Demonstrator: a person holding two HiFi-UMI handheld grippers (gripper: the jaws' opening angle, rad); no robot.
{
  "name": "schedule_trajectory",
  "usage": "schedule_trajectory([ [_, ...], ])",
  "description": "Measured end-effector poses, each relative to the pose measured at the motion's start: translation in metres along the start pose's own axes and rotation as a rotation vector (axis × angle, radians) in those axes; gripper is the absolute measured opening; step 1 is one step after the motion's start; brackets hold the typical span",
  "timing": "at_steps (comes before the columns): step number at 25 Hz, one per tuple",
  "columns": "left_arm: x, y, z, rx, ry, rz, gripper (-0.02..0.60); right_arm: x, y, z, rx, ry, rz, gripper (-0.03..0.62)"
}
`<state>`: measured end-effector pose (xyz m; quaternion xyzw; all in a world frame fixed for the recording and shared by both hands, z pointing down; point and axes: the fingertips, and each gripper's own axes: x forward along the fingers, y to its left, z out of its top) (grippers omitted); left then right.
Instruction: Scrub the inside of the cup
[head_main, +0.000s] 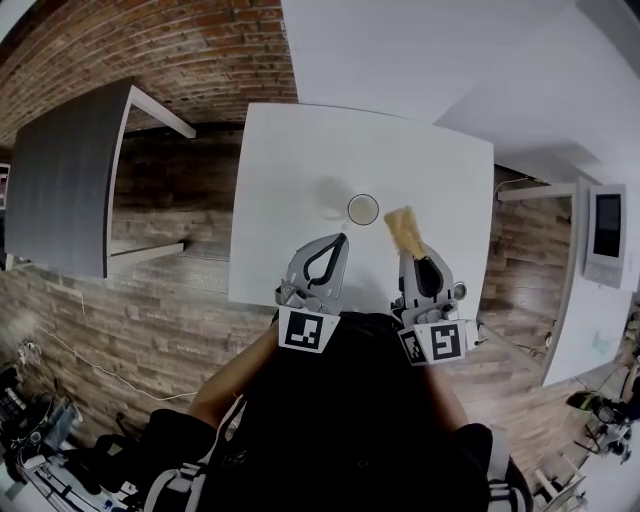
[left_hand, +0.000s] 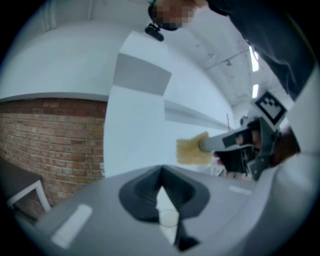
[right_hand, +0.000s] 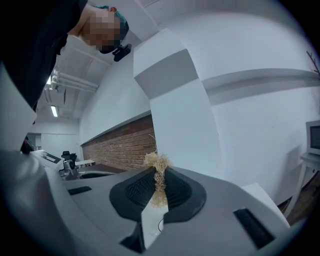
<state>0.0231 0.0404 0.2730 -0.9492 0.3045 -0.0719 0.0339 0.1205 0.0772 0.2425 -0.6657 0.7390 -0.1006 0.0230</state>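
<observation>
— Right gripper (head_main: 412, 254)?
— Clamped on a yellow fibrous scrub pad (head_main: 404, 230). Left gripper (head_main: 341, 242) pinched together, empty.
— Cup (head_main: 362, 210)?
— Upright on the white table (head_main: 300, 150), just beyond both tips, pad just beside it.

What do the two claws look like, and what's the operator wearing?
They match. The left claw and right claw have light grey moulded bodies, each with black textured pads set in a dark recess. Each carries a white marker cube with black squares at the rear. No cables show. The person wears a dark top.
</observation>
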Motion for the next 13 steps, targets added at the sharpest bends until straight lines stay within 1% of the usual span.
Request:
schedule_trajectory([
  [6,-0.0009,0.0035,0.0005,-0.001,-0.008,-0.007,0.003,0.0007,-0.0015,-0.0027,-0.013,0.008,-0.029,0.030],
  [13,0.0018,-0.0005,-0.0025,-0.008,0.001,-0.030,0.003,-0.0003,-0.0014,-0.0045,-0.014,0.010,-0.029,0.030],
])
